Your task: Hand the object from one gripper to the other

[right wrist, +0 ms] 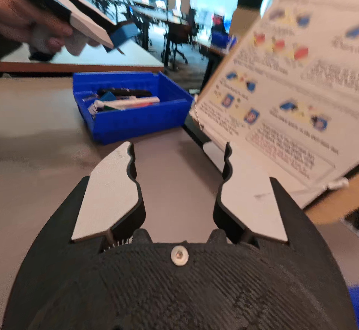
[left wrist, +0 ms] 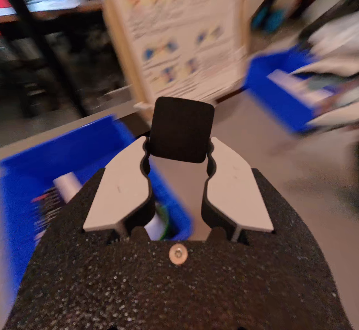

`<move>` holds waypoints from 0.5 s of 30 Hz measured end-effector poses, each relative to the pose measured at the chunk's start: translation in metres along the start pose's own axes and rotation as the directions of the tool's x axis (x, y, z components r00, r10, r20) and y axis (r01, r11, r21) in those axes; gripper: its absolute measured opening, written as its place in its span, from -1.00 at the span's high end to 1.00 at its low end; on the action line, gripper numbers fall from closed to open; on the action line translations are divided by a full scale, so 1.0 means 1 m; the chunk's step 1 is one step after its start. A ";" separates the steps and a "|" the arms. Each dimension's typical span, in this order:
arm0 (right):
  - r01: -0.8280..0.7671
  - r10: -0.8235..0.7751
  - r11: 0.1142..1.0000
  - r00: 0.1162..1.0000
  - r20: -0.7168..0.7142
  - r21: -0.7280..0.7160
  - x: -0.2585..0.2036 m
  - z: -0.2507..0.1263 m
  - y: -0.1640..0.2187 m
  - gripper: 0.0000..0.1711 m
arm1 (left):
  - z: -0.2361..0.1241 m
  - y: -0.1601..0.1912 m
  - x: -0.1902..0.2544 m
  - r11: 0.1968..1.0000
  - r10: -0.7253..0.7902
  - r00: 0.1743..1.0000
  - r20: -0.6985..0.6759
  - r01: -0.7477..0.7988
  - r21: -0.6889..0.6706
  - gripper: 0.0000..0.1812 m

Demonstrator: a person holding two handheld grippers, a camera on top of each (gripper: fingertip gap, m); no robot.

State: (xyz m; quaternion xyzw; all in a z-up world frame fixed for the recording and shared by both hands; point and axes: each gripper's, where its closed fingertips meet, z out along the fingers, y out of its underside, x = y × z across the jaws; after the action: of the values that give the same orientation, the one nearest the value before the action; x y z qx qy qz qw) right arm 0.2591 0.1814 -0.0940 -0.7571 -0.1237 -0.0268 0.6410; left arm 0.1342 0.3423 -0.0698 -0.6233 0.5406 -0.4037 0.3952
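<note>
My left gripper [left wrist: 178, 142] is shut on a black flat square piece [left wrist: 181, 128] with rounded corners. It holds the piece by its lower edge, upright in the air above the grey table [left wrist: 262, 175]. My right gripper [right wrist: 178, 147] is open and empty, low over the table. In the right wrist view a hand [right wrist: 29, 21] holds the left gripper up at the far left, one of its fingers [right wrist: 87, 23] pointing right with the dark piece [right wrist: 124, 33] at the tip. The two grippers are well apart.
A blue bin [right wrist: 136, 122] of pens and small items stands ahead of the right gripper; it shows at the lower left [left wrist: 58, 155] in the left wrist view. A second blue bin [left wrist: 281, 103] is at the right. A printed sheet on a wooden stand [right wrist: 281, 107] stands at the table's far edge.
</note>
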 end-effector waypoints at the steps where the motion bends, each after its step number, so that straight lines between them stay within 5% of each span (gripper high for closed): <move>1: 0.048 -0.047 0.996 0.999 -0.007 0.069 -0.007 0.005 -0.012 -0.04 | 0.001 -0.008 0.028 0.994 -0.071 0.990 -0.119 0.080 0.079 0.38; 4: 0.225 -0.219 0.952 0.974 -0.052 0.208 -0.031 0.012 -0.037 -0.03 | 0.008 -0.014 0.090 0.954 -0.152 0.914 -0.376 0.235 0.186 0.38; 9: 0.520 -0.502 0.811 0.854 -0.139 0.267 -0.060 0.005 -0.049 -0.04 | 0.031 -0.008 0.152 0.901 -0.278 0.694 -0.664 0.429 0.071 0.39; 11: 0.626 -0.597 0.732 0.780 -0.189 0.268 -0.064 0.000 -0.050 0.01 | 0.036 -0.012 0.167 0.888 -0.318 0.609 -0.726 0.460 -0.004 0.39; 15: 0.668 -0.634 0.691 0.743 -0.213 0.275 -0.057 -0.012 -0.051 0.03 | 0.046 -0.015 0.192 0.907 -0.335 0.570 -0.750 0.410 -0.094 0.39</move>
State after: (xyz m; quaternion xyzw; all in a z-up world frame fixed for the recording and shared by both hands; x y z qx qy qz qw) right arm 0.1941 0.1687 -0.0536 -0.5414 -0.3540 -0.2694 0.7134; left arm 0.1996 0.1556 -0.0581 -0.4805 0.4924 -0.7224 0.0695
